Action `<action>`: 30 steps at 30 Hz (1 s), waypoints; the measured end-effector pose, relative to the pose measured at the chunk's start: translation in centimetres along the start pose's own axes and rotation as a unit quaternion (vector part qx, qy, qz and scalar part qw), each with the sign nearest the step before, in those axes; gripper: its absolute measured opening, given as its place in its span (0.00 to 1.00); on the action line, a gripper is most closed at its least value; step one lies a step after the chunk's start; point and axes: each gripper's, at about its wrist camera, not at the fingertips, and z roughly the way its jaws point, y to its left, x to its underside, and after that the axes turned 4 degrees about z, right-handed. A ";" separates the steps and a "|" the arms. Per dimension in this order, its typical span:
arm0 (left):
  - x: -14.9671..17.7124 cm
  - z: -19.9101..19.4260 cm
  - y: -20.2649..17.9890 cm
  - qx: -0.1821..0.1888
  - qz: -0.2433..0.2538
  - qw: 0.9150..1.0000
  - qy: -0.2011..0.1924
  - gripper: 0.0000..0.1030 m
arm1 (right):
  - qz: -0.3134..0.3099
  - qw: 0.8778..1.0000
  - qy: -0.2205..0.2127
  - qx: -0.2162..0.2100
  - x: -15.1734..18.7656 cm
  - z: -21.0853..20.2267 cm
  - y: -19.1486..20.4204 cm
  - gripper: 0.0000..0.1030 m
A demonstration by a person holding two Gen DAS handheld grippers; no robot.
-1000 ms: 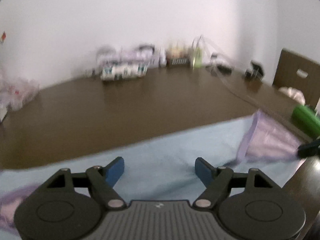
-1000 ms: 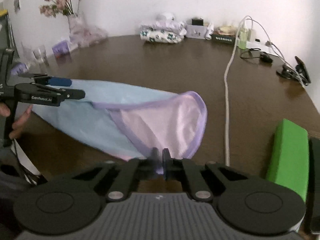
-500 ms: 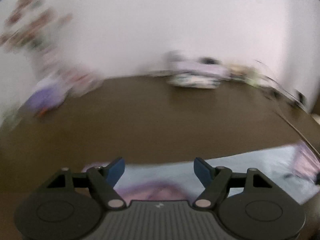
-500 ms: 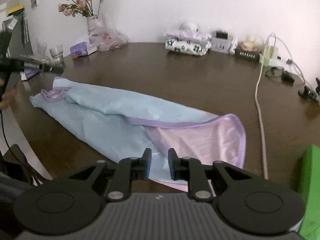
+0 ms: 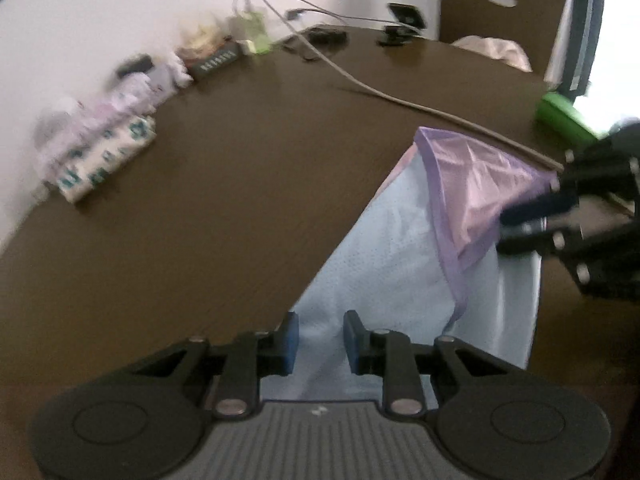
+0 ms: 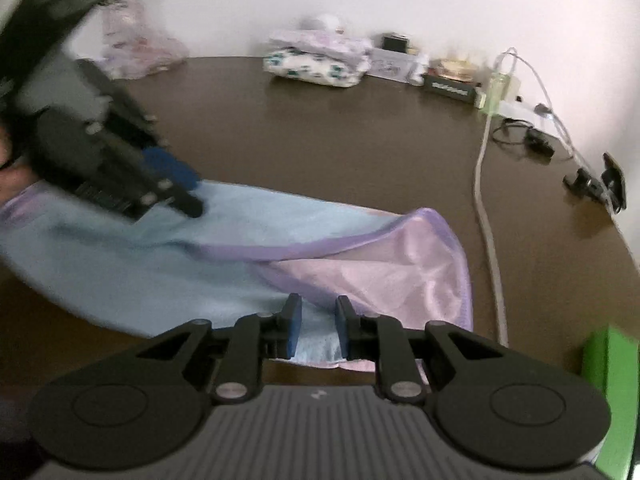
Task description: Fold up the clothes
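A: Where's the garment?

B: The light blue garment (image 6: 168,256) lies stretched across the near edge of the brown desk (image 6: 340,140), its lilac-lined end (image 6: 392,276) turned open toward three o'clock in the right wrist view. It's a long loose strip, not a neat fold.

A: And the tools?

B: The right tool (image 6: 318,326) sits low at six o'clock, jaws a little apart with the cloth's near hem between them, not pinched. The left tool (image 5: 320,338) is likewise slightly apart over the blue fabric. My guess is each is placed at one end so the strip can be gathered or doubled over.

A: Anything in the way?

B: A pale cable (image 6: 486,216) runs just beside the lilac end, at about three o'clock, and a green box (image 6: 604,396) sits at four. The folded floral pile (image 6: 316,66) at twelve is well apart.
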 end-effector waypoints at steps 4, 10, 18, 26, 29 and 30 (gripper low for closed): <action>-1.9 2.3 2.4 -0.035 -0.046 0.998 0.028 0.24 | 0.017 0.999 0.019 0.029 -5.3 4.8 -1.5 0.19; -4.3 5.0 7.5 -0.073 -0.123 0.987 0.072 0.24 | 0.040 0.999 0.026 0.008 -13.5 12.9 -1.2 0.19; -3.6 4.4 11.7 -0.055 -0.217 0.972 0.066 0.20 | 0.016 0.999 0.031 -0.029 -20.6 20.0 -2.1 0.20; 7.7 -3.9 10.5 0.005 -0.203 0.979 0.017 0.31 | -0.009 0.997 -0.007 -0.079 -15.1 7.9 1.4 0.28; 13.2 -5.8 7.5 0.007 -0.224 0.975 0.012 0.29 | -0.045 0.989 -0.014 -0.138 -10.0 4.1 5.4 0.27; 14.5 -6.7 6.7 0.002 -0.235 0.972 -0.005 0.28 | -0.057 0.986 -0.016 -0.158 -8.3 2.8 6.7 0.27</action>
